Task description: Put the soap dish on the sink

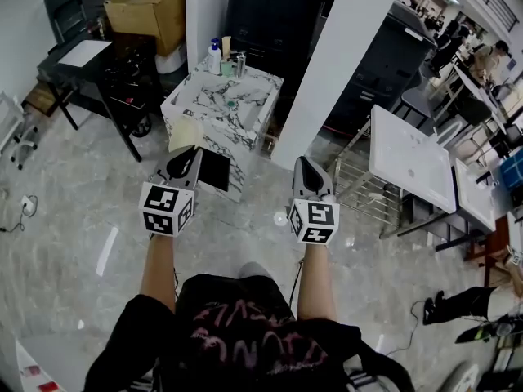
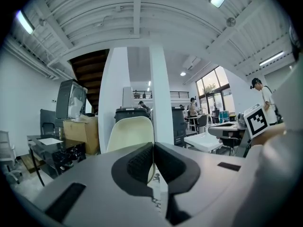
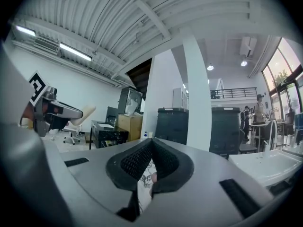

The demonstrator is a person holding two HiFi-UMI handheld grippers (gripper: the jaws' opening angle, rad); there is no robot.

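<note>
The soap dish (image 1: 185, 135) is a pale cream oval piece. My left gripper (image 1: 194, 153) is shut on its lower edge and holds it upright in the air, in front of the sink. In the left gripper view the soap dish (image 2: 129, 134) stands up behind the closed jaws of the left gripper (image 2: 153, 149). The sink (image 1: 222, 107) is a white marble-patterned vanity with a basin, straight ahead on the floor. My right gripper (image 1: 305, 166) is shut and holds nothing, level with the left one; in its own view the right gripper (image 3: 150, 148) has its pads together.
Bottles (image 1: 215, 55) and a cup stand at the sink's back edge. A white pillar (image 1: 339, 64) rises right of the sink. A black desk (image 1: 86, 64) and a cardboard box (image 1: 151, 8) are at the left, a white table (image 1: 409, 160) at the right.
</note>
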